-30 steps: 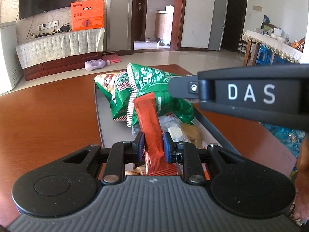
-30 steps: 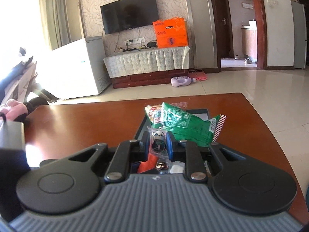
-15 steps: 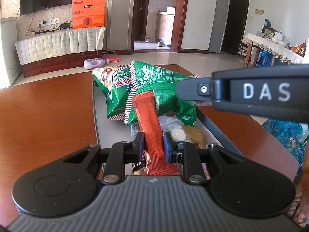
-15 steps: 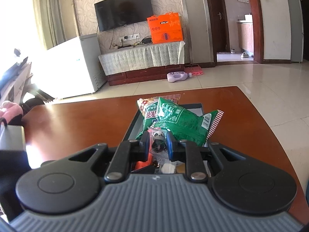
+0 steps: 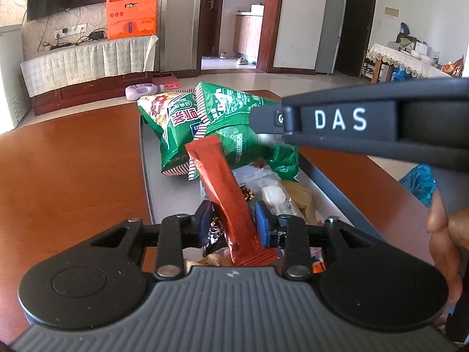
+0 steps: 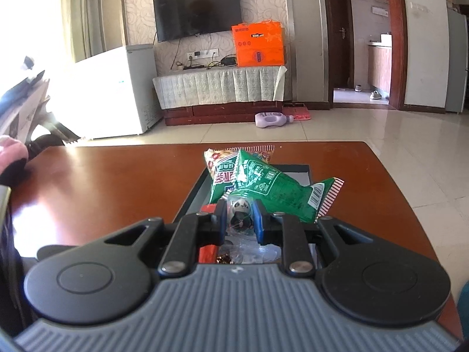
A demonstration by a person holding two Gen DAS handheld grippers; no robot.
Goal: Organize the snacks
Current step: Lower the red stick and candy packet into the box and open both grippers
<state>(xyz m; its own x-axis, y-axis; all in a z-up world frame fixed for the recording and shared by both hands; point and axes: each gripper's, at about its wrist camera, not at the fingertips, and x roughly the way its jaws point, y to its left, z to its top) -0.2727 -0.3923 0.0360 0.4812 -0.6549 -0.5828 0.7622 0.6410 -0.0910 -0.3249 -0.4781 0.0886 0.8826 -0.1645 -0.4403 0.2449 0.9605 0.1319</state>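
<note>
Red-brown wooden table [image 5: 67,176], grey tray [image 5: 173,202] heaped with green snack bags [image 5: 234,123], left gripper [image 5: 233,220] opening around a tilted red sachet [image 5: 222,193] over the tray, pads apart from it, right gripper [image 6: 239,215] pinching a small panda packet [image 6: 240,206], its side crossing above the bags.

Glossy foil-like film wraps the red stick pack [image 5: 227,202] and the crinkled green snack bags [image 5: 234,129], which lie in a matt grey tray [image 5: 146,158] on a polished, reflective wooden table [image 5: 67,170]. The left gripper [image 5: 233,223] is matt black plastic with blue pads and bright metal pins. Behind, shiny floor tiles [image 6: 366,129] catch the light.
</note>
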